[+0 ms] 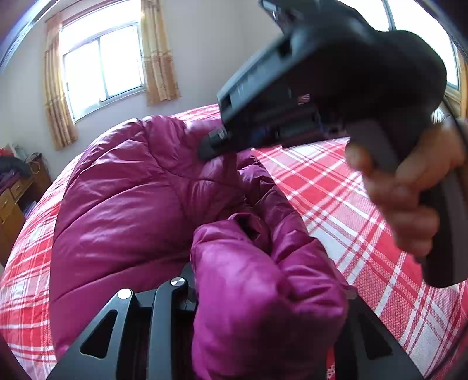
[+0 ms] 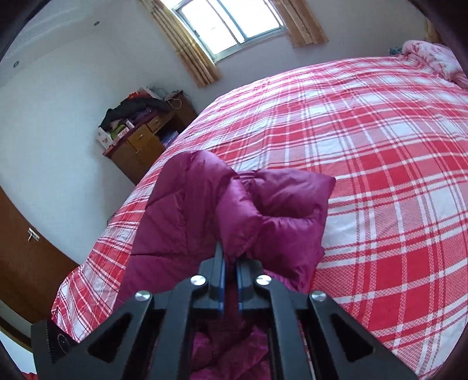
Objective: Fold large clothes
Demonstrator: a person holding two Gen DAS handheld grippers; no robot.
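Observation:
A large magenta puffer jacket [image 1: 122, 204] lies on a bed with a red and white plaid cover [image 1: 336, 187]. My left gripper [image 1: 263, 292] is shut on a thick bunched fold of the jacket, which hides its fingertips. My right gripper [image 2: 230, 257] is shut on another pinch of the jacket [image 2: 204, 210] and holds it lifted above the bed [image 2: 365, 163]. The right gripper [image 1: 210, 146] also shows in the left wrist view, held in a hand above the jacket's far side.
A wooden desk [image 2: 146, 140] piled with clothes and boxes stands by the wall left of the bed. A curtained window [image 2: 231, 23] is behind it. A pink floral bundle [image 2: 433, 58] lies at the bed's far right corner. A brown door [image 2: 26, 257] is at left.

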